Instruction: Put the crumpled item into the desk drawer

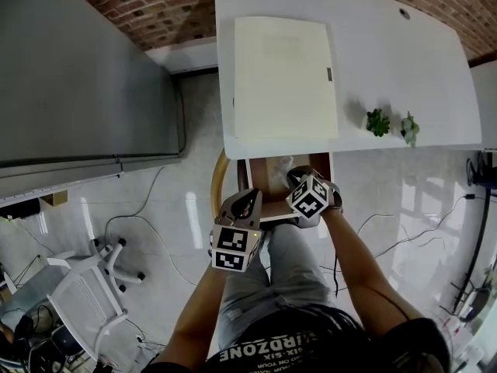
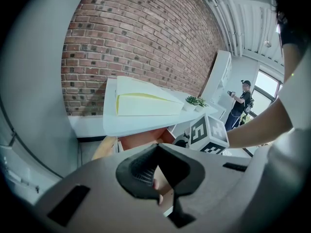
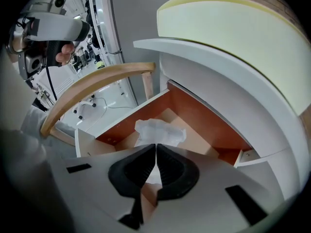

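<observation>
The crumpled item, a white tissue [image 3: 160, 130], hangs inside the open desk drawer [image 3: 194, 115], over its pale wooden floor. My right gripper [image 3: 155, 145] is shut on the tissue's near end, and white shows through the gap behind the tips. In the head view the right gripper [image 1: 293, 176] reaches into the drawer [image 1: 242, 176] under the white desk's [image 1: 404, 61] front edge, with the tissue [image 1: 281, 164] just ahead of it. My left gripper [image 1: 247, 198] hovers at the drawer's front left, shut and empty. Its own view shows the jaws [image 2: 158, 147] closed, aimed at the drawer.
A pale yellow pad [image 1: 283, 76] and two small plants [image 1: 378, 122] sit on the desk. A curved wooden chair back [image 1: 216, 179] stands left of the drawer. A tall grey cabinet [image 1: 78, 68] fills the left. Cables run across the floor. A person [image 2: 239, 103] stands far off.
</observation>
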